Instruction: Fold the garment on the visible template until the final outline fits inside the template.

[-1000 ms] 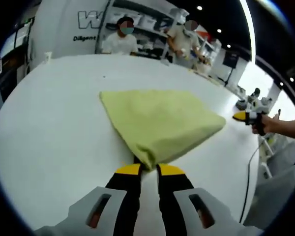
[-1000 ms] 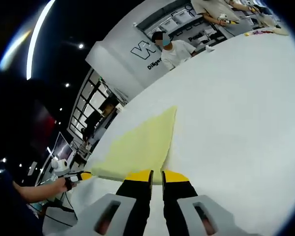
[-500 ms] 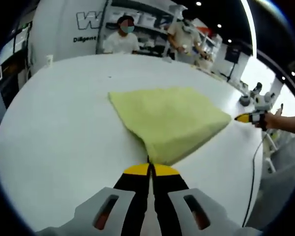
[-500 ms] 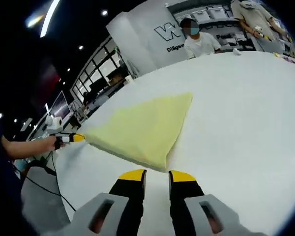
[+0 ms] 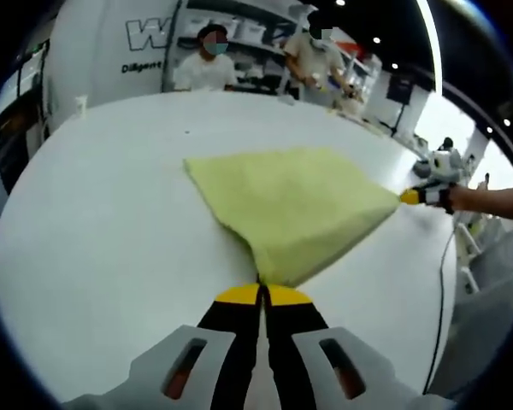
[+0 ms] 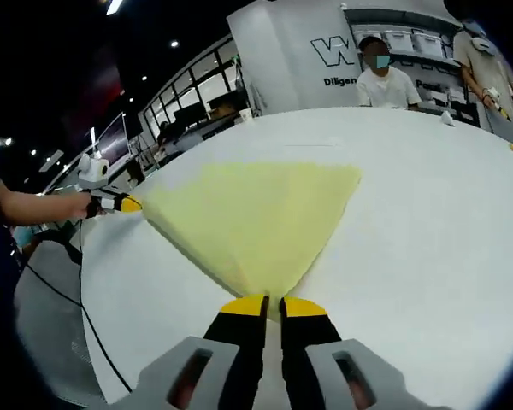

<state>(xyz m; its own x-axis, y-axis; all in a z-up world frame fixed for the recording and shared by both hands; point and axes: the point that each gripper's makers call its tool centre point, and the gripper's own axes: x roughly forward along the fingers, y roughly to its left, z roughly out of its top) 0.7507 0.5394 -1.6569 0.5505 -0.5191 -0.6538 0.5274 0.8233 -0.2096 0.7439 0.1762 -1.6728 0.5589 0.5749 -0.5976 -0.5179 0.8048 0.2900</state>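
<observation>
Left gripper view puts the left hand-held gripper [image 5: 262, 295] low on the white round desk [image 5: 94, 222], yellow-tipped jaws pressed together with no gap at the near corner of the folded pale yellow-green cloth garment [image 5: 291, 201]. Whether fabric is actually pinched there I cannot tell — the tips touch the corner. From that corner the cloth fans straight ahead and to the right, its far right corner reaching the right hand-held gripper [image 5: 410, 196].

Right gripper view: the right hand-held gripper [image 6: 265, 306] has its jaws nearly shut at its own corner of the garment [image 6: 252, 213], again grip uncertain. The cloth spreads forward and left toward the left hand-held gripper [image 6: 130, 204] — so each one sits at one end of the same near edge. No template outline is visible on the desk [image 6: 427, 231].
</observation>
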